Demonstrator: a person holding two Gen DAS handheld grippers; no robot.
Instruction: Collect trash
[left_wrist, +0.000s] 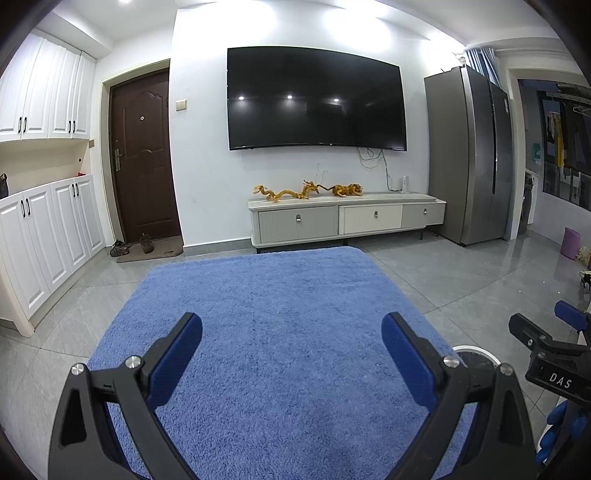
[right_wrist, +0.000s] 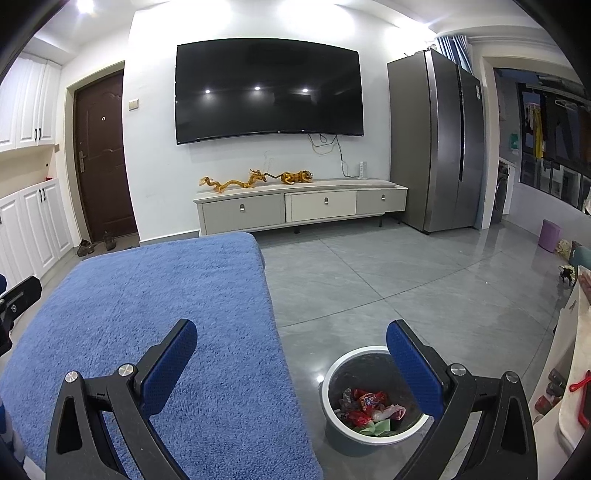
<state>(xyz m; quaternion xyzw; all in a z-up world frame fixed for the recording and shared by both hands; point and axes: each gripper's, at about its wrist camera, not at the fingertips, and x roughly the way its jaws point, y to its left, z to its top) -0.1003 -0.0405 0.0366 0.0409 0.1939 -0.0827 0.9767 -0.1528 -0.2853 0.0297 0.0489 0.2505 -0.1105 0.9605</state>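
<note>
Wrappers (right_wrist: 369, 404) — red, white and green — lie heaped in the bottom of a round white-rimmed bin (right_wrist: 334, 373) at the lower right of the right wrist view. That bin stands on grey floor tiles (right_wrist: 388, 280), just beside the edge of a blue fuzzy cover (right_wrist: 147, 295) that fills the lower left. The right gripper (right_wrist: 291, 341) is spread wide and grasps nothing; its right finger overlaps the bin's rim in the picture. In the left wrist view the left gripper (left_wrist: 291, 334) is likewise released and empty above the blue cover — the bin's rim (left_wrist: 474, 349) peeks out behind its right finger. A dark television (left_wrist: 316, 99) hangs at upper centre over a low drawer cabinet (left_wrist: 347, 218).
</note>
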